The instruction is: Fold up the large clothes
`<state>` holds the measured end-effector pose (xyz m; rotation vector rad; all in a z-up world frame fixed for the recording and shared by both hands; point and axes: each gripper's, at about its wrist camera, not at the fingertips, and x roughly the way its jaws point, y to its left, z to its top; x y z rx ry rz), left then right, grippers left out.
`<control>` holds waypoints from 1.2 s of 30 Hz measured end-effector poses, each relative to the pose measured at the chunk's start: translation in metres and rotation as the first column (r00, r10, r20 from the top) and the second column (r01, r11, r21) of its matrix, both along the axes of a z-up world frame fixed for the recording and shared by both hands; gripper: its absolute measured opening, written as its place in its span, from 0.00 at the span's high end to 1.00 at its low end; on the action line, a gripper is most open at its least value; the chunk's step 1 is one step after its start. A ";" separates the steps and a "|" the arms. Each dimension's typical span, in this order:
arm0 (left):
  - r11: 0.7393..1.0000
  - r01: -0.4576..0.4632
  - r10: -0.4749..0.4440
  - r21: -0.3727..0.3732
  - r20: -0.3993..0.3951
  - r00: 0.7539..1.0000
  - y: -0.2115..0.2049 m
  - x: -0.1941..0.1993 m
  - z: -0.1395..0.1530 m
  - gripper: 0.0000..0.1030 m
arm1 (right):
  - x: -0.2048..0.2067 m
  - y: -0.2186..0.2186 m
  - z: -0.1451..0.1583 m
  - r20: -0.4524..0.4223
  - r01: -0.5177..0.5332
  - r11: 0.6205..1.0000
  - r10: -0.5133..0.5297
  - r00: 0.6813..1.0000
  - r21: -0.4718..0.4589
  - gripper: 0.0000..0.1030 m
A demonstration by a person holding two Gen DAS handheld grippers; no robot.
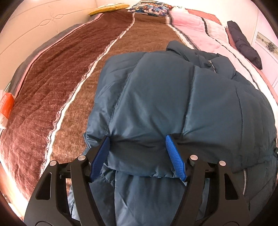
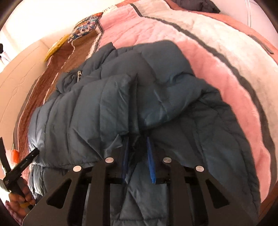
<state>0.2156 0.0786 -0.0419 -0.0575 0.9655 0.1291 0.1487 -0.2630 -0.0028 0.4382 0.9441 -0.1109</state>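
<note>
A large teal puffer jacket [image 1: 165, 97] lies partly folded on the bed, its zip and collar at the far end. In the left wrist view my left gripper [image 1: 137, 140] straddles a thick folded sleeve at the jacket's near edge. Its blue pads [image 1: 101, 156] stand wide and press into the padding on both sides. In the right wrist view the jacket [image 2: 104, 107] is bunched into a ridge. My right gripper [image 2: 138, 140] has its pads nearly together, pinching a thin fold of the fabric. A hand [image 2: 19, 200] holding the other gripper's handle shows at the lower left.
The bed carries a brown striped blanket [image 1: 60, 95] on the left and a pink and white fleece [image 2: 199, 69] on the right. A dark rolled garment [image 1: 243, 43] lies far right. A patterned pillow [image 1: 151, 7] and a yellow cushion [image 1: 107, 8] sit at the headboard. An orange packet [image 1: 7, 104] lies at the left edge.
</note>
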 end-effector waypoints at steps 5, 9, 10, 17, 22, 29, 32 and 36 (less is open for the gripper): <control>1.000 -0.001 0.001 0.002 0.002 1.000 0.000 -0.001 0.000 0.35 | -0.029 0.018 0.031 0.141 0.015 0.996 -0.003 0.990 -0.088 0.80; 1.000 -0.001 0.001 0.002 0.005 1.000 0.000 -0.001 0.000 0.35 | -0.038 0.032 0.044 0.223 -0.029 0.995 0.049 0.974 -0.091 0.80; 1.000 -0.001 0.001 0.001 0.006 1.000 0.000 -0.001 0.000 0.35 | -0.039 0.035 0.046 0.237 -0.050 0.996 0.067 0.969 -0.078 0.80; 1.000 0.002 -0.002 -0.008 0.017 1.000 0.001 -0.002 -0.001 0.34 | 0.004 0.051 0.016 0.081 -0.205 0.979 0.204 0.976 -0.001 0.80; 1.000 0.007 -0.006 -0.009 0.018 1.000 0.000 -0.002 -0.002 0.34 | 0.024 0.043 -0.011 -0.006 -0.181 0.983 0.182 0.983 0.025 0.87; 1.000 0.004 -0.004 0.001 0.020 1.000 -0.001 0.000 -0.002 0.33 | 0.020 0.048 -0.003 -0.003 -0.204 0.979 0.204 0.979 0.003 0.87; 1.000 -0.002 0.002 -0.002 0.022 1.000 -0.001 -0.002 0.000 0.33 | 0.008 0.040 0.011 0.024 -0.217 0.976 0.216 0.976 0.017 0.87; 1.000 -0.004 0.004 -0.019 0.021 1.000 0.000 -0.010 0.005 0.33 | -0.021 0.031 0.028 0.041 -0.230 0.973 0.231 0.972 -0.025 0.87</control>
